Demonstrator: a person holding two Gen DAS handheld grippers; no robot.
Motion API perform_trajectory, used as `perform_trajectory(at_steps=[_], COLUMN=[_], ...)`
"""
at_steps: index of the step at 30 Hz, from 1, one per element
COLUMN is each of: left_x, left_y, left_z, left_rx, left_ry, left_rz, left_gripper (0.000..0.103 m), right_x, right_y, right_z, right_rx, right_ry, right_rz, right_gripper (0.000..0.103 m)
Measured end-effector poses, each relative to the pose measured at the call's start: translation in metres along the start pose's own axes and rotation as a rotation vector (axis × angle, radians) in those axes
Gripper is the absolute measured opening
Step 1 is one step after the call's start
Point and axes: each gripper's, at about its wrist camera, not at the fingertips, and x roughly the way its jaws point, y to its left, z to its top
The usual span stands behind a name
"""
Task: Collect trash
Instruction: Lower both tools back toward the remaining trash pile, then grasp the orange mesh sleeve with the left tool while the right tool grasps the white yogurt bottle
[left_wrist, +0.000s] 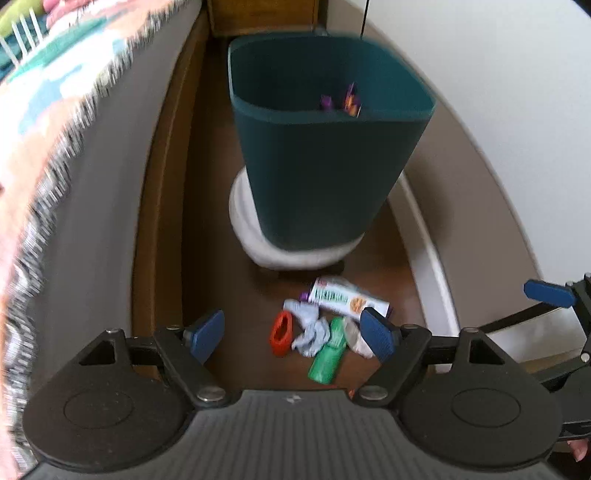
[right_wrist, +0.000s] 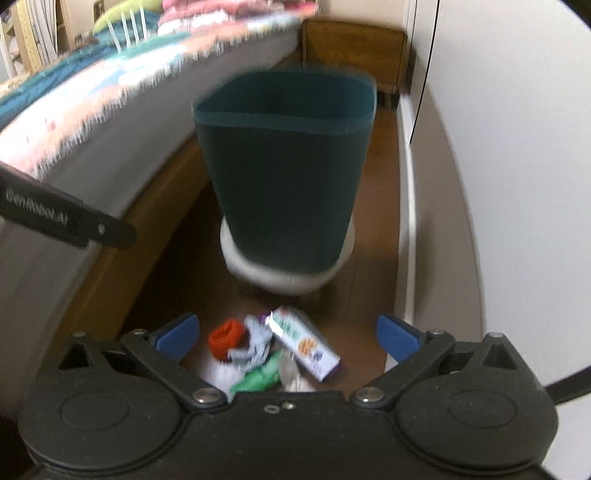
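A dark teal bin (left_wrist: 325, 147) stands on a white round stool (left_wrist: 258, 243); it holds purple and orange wrappers (left_wrist: 343, 99). The bin also shows in the right wrist view (right_wrist: 284, 170). On the brown floor before it lies a trash pile: a white box (left_wrist: 347, 299), an orange piece (left_wrist: 281, 332), crumpled grey paper (left_wrist: 312, 330), a green wrapper (left_wrist: 327, 356). The pile shows in the right wrist view too: box (right_wrist: 306, 343), orange piece (right_wrist: 226, 338), green wrapper (right_wrist: 260, 376). My left gripper (left_wrist: 295, 332) is open above the pile. My right gripper (right_wrist: 290, 336) is open and empty above it.
A bed with a patterned fringed blanket (left_wrist: 55, 110) and wooden frame (left_wrist: 162, 221) runs along the left. A white wall and baseboard (left_wrist: 428, 251) close the right. A wooden nightstand (right_wrist: 354, 48) stands behind the bin. The right gripper's finger (left_wrist: 546, 293) shows at the left view's right edge.
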Motion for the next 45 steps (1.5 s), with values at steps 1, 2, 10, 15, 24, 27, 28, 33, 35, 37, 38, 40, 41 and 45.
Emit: perform_trajectory(at_steps=[1,2,10,15,24,27,28,33,35,37,38,40,41,45], left_x=[0.015,0.027,0.142,0.204,0.305,0.332,0.339,0.371,0.381,0.39,0.394,0.402,0.404,0.414], left_y=[0.0,0.0,0.005,0.01,0.023,0.028,0.029,0.029,0.031,0.033,0.033,0.035,0.034,0.033], left_z=[-0.003,-0.006,-0.025,-0.031,-0.045,-0.049,-0.051,-0.057,-0.058,-0.059,-0.059,-0.059,-0.059,-0.059], left_rx=[-0.001,-0.002,-0.017,-0.023,-0.011,-0.027,-0.027,-0.024,-0.035,-0.045,-0.051,-0.068,-0.076,-0.085], left_ry=[0.023,0.042,0.208,0.242,0.311,0.335,0.342,0.368,0.382,0.395,0.397,0.405,0.409,0.433], left_rz=[0.01,0.018,0.03,0.038,0.072,0.06,0.058,0.047,0.049,0.048,0.046,0.036,0.03,0.023], left_gripper=[0.081,0.081,0.081,0.081,0.081,0.081,0.081,0.081,0.081,0.081,0.081,0.079,0.079,0.049], right_x=[0.01,0.022,0.115,0.163,0.248,0.272,0.28,0.309,0.316,0.321,0.323,0.327,0.33,0.335], right_y=[-0.001,-0.002,0.008,0.025,0.018,0.016,0.015,0.012,0.015,0.018,0.019,0.019,0.019,0.016], right_z=[-0.006,-0.012,-0.054,-0.077,-0.135,-0.153,-0.16,-0.186,-0.193,-0.198,-0.2,-0.204,-0.206,-0.21], right_rx=[0.007,0.014,-0.009,-0.116,-0.036,0.04,0.064,0.171,0.183,0.182,0.178,0.19,0.198,0.22], right_ry=[0.022,0.052,0.274,0.378,0.625,0.699,0.714,0.795,0.815,0.819,0.817,0.812,0.812,0.82], right_rz=[0.003,0.005,0.008,0.08,0.129,0.137,0.128,0.145,0.146,0.149,0.138,0.128,0.127,0.103], right_gripper=[0.103,0.103,0.103,0.102,0.095,0.094,0.09,0.088,0.086,0.083,0.083,0.077,0.075,0.062])
